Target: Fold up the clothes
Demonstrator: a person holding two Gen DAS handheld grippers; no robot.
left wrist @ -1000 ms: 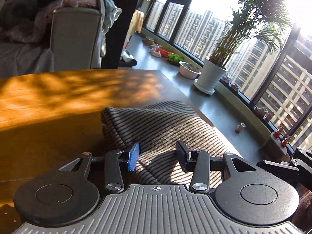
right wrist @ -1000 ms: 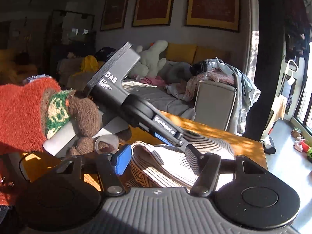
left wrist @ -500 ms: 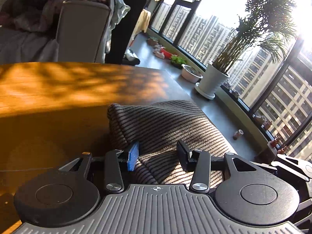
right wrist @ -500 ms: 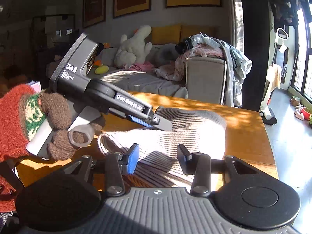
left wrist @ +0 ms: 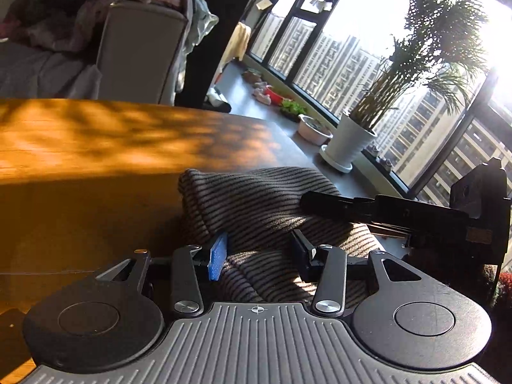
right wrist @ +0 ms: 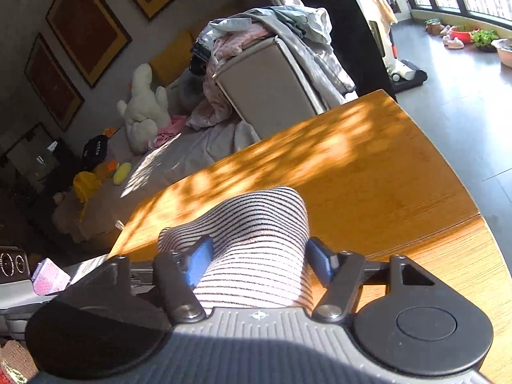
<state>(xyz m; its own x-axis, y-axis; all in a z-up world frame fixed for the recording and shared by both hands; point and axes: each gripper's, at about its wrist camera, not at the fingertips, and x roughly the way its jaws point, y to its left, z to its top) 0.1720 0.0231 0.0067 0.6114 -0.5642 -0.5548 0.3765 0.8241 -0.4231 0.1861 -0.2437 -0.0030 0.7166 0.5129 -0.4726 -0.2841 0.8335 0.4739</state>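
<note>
Striped knit, pale with thin dark lines, makes up the garment (right wrist: pixel 256 240), which lies bundled in thick rounded folds on the wooden surface (right wrist: pixel 368 172). In the left wrist view the same garment (left wrist: pixel 256 201) looks grey-brown in shade, with a rolled edge on its left side and a sunlit crease just ahead of the fingers.

Left gripper (left wrist: pixel 259 249): its jaws stand apart with a soft fold of the knit lying between them; the blue pad sits close against the cloth on one side, and the dark pad stands just beside it on the other. No pinch shows. Beyond it and to its right, the right gripper (left wrist: pixel 377 208) reaches in low across the top of the garment.

Right gripper (right wrist: pixel 257 257): its jaws have just been closing a little and sit either side of the bundle's near end, both blue pads right at the cloth; whether they press it I cannot tell.

Ahead of both grippers the surface is bare sunlit wood. Its far edge runs ahead of the right gripper, and its curved edge falls away to that gripper's right, with grey floor (right wrist: pixel 448 96) beyond. The garment's right side lies near that edge in the left wrist view.
</note>
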